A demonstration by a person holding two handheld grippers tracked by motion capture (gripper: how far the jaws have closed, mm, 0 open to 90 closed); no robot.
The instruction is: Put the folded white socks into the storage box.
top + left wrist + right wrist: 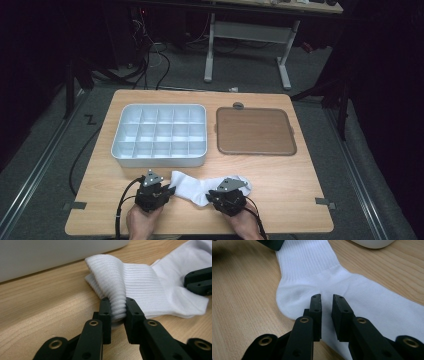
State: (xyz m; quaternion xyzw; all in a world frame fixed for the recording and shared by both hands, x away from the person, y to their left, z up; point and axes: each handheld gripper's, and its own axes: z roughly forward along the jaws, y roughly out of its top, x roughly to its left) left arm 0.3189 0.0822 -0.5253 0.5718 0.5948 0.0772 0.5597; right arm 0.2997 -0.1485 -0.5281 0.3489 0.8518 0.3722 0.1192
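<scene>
the left claw point(117, 305) clamps the sock's point(150, 287) ribbed cuff; the right claw point(327, 301) is nearly together, pinching its heel on the desk point(280, 175).

Ahead of your hands, the white compartment tray point(159, 135) blocks the left half of the table point(100, 200), its near wall just beyond the sock point(197, 187), leaving you only a narrow strip of bare wood there. The brown lid point(255, 131) lies flat to the tray's right, with a slim gap between the two. You have open wood to the right of your right gripper point(214, 196) and to the left of your left gripper point(170, 190), out to the table edges.
</scene>
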